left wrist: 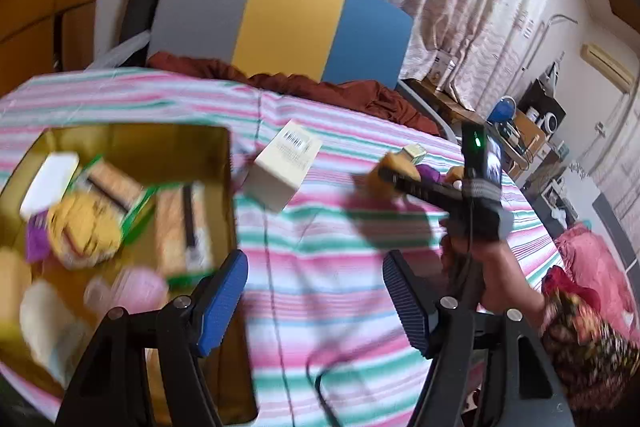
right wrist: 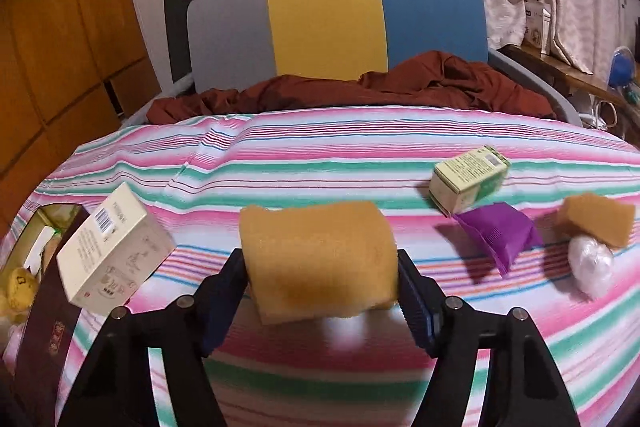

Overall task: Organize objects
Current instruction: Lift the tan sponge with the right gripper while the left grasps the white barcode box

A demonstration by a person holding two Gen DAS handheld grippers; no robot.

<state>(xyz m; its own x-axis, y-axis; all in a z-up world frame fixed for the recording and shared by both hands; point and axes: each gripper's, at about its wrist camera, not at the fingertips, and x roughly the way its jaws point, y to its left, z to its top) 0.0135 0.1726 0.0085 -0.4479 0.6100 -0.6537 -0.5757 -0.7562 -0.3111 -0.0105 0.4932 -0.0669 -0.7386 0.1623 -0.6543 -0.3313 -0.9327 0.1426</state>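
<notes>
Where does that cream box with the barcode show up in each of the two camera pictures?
Left wrist view: the cream box lies near the centre, just right of the open gold tin.
Right wrist view: it sits at lower left, left of the held sponge.
Shared landmark: the grey, yellow and blue headboard.

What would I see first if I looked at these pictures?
A yellow sponge squeezed in the right gripper, right up front. Behind it is the stripy pink and green bedsheet, and off to the left sits a golden box full of little things.
</notes>
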